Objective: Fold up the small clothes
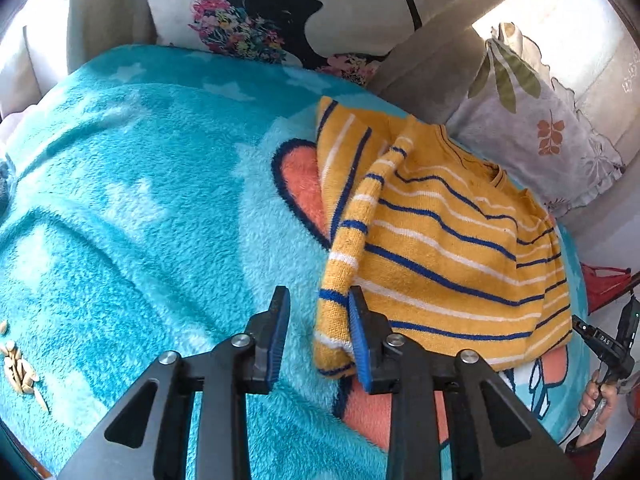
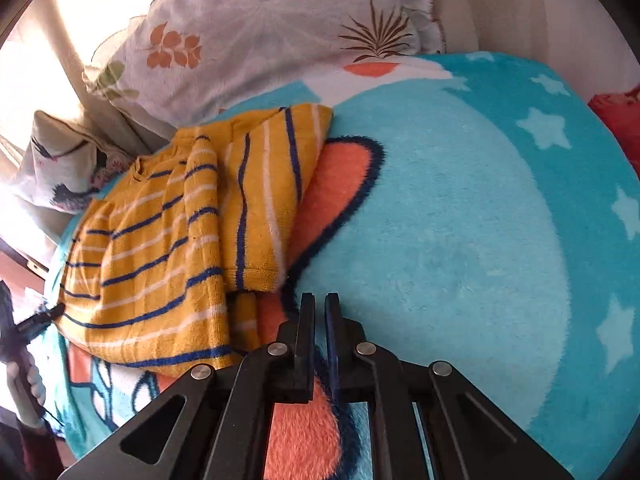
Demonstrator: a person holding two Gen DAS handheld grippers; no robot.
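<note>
The left gripper [image 1: 319, 330] stands with its jaws spread wide and nothing between them; its right blue pad [image 1: 359, 340] lies against the cuff end of the folded sleeve [image 1: 352, 240], while the other finger is clear of the cloth, over bare fleece. The right gripper [image 2: 320, 320] has its fingers drawn nearly together, only a thin slit between them, and grips nothing (it hangs above the dark outline of the orange patch [image 2: 340, 184] in the blanket print).

The yellow striped sweater [image 1: 460, 240] lies partly folded on the turquoise fleece blanket [image 1: 140, 200], one sleeve brought across its front and running down towards the left gripper. In the right wrist view the sweater [image 2: 160, 240] sits to the left of and beyond the gripper, its nearest hem just beside the fingers but not touching them.

To the left of the left gripper the blanket runs open and flat. The right wrist view shows a wide pale-blue stretch of blanket [image 2: 460, 220] ahead and to the right. The sweater's far side is hemmed in by a leaf-print cushion [image 1: 552, 132] and a silhouette-print cushion [image 1: 280, 12], both close behind it.
</note>
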